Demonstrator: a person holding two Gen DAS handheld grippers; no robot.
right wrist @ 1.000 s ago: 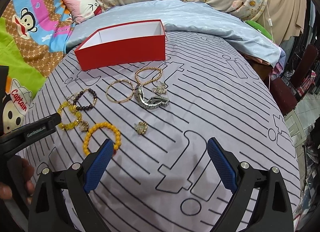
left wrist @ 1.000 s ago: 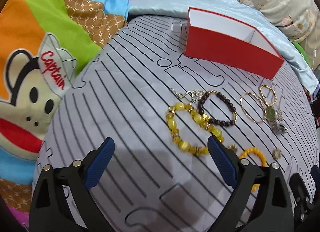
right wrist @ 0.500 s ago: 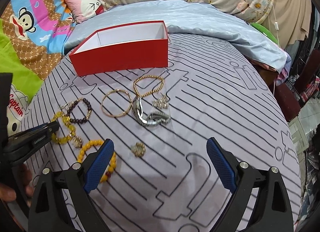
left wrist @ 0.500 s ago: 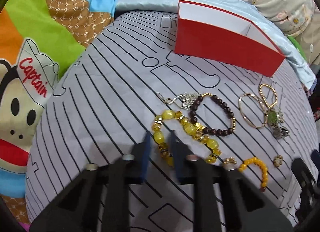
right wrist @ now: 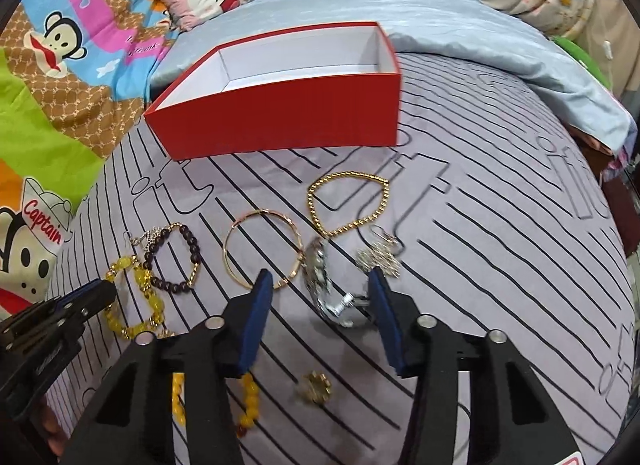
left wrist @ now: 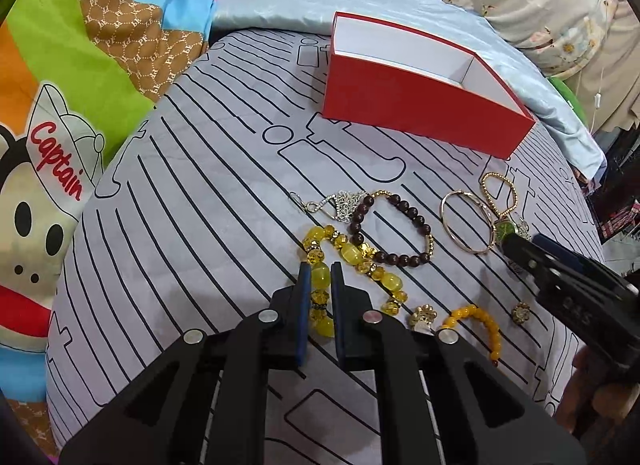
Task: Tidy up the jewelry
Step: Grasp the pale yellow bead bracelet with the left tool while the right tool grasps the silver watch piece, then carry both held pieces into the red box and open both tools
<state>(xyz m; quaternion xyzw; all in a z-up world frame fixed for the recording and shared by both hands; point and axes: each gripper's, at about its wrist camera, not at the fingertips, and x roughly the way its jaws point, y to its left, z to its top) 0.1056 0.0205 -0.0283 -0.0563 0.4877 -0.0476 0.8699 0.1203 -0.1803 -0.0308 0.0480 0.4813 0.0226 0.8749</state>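
My left claw [left wrist: 319, 279] is squeezing the bumpy yellow bead bracelet [left wrist: 352, 257] between its two blue fingers. Next to it are lying one dark round-bead bracelet [left wrist: 394, 229] and one thin gold ring bangle [right wrist: 262, 251]. My right claw [right wrist: 320, 303] is hanging wide open (nothing in it) around the shiny silver watch [right wrist: 320, 285]. One red box [right wrist: 288, 117] is sitting behind them on the striped sheet [right wrist: 500, 249].

Bright, even light — fisheye-warped edges, sharp
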